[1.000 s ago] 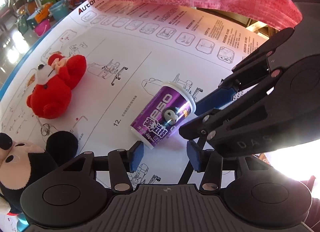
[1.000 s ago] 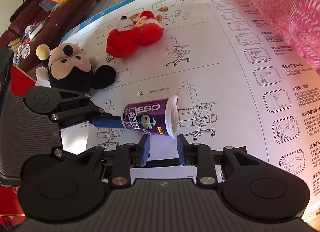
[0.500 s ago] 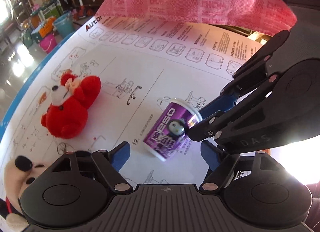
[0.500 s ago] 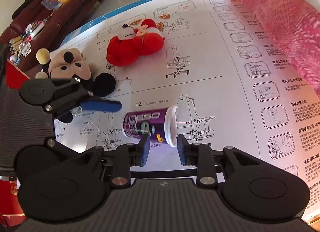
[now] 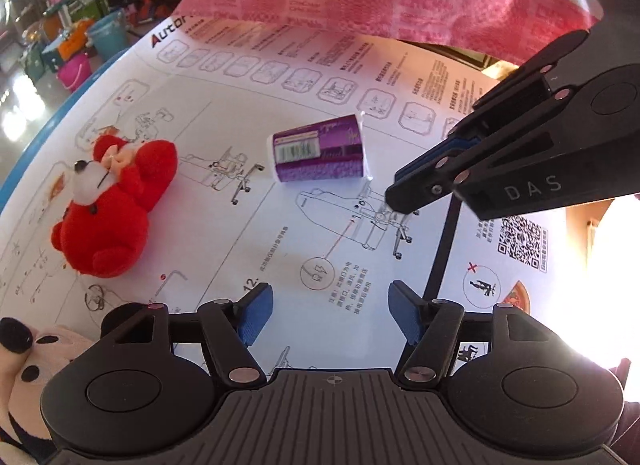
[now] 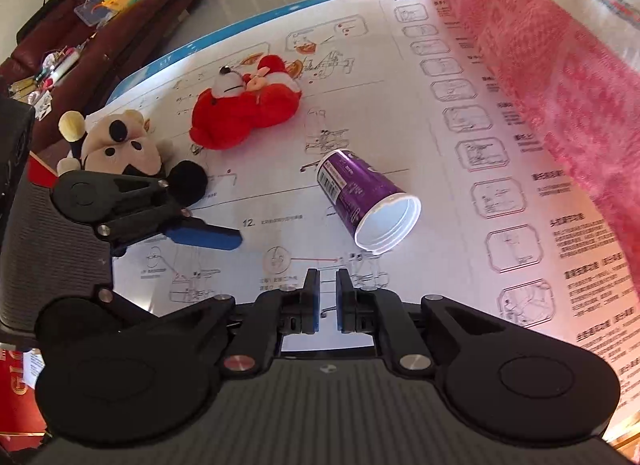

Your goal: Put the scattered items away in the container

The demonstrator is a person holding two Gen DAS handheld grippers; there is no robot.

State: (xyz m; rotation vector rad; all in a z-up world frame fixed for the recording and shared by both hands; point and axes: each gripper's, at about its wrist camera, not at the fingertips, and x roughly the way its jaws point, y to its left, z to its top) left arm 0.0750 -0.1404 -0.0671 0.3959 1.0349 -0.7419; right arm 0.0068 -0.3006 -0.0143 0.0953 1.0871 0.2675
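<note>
The cup (image 6: 362, 195) lies on its side on the printed sheet (image 5: 280, 225), free of both grippers, its open white mouth toward the right gripper (image 6: 328, 297) and its base toward the red plush (image 6: 246, 105). In the left view it shows its barcode side, beyond and between the two grippers.

The left gripper (image 5: 330, 315) hangs over bare sheet with its blue pads (image 5: 256, 313) wide apart and closing, nothing between them. The right gripper has its jaws nearly together, a thin slit left, also closing on nothing; the cup's mouth lies just beyond its tips.

Open room: the sheet is bare around the cup on every side, and widest toward the column of boxed diagrams. The pink woven bag (image 6: 560, 77) runs along the sheet's far side and overhangs it. On the opposite side a blue rim (image 5: 24, 169) marks the table's edge, with floor beyond. The red plush sits well apart from the cup; the mouse plush (image 6: 116, 145) lies near the table's corner, just behind the left gripper.

Readable writing: "Auto…" at the sheet's head, "12." beside a chair drawing, a QR code (image 5: 520, 243) near the right gripper, and "DAS" on that gripper's body. The cup's lettering cannot be read.
</note>
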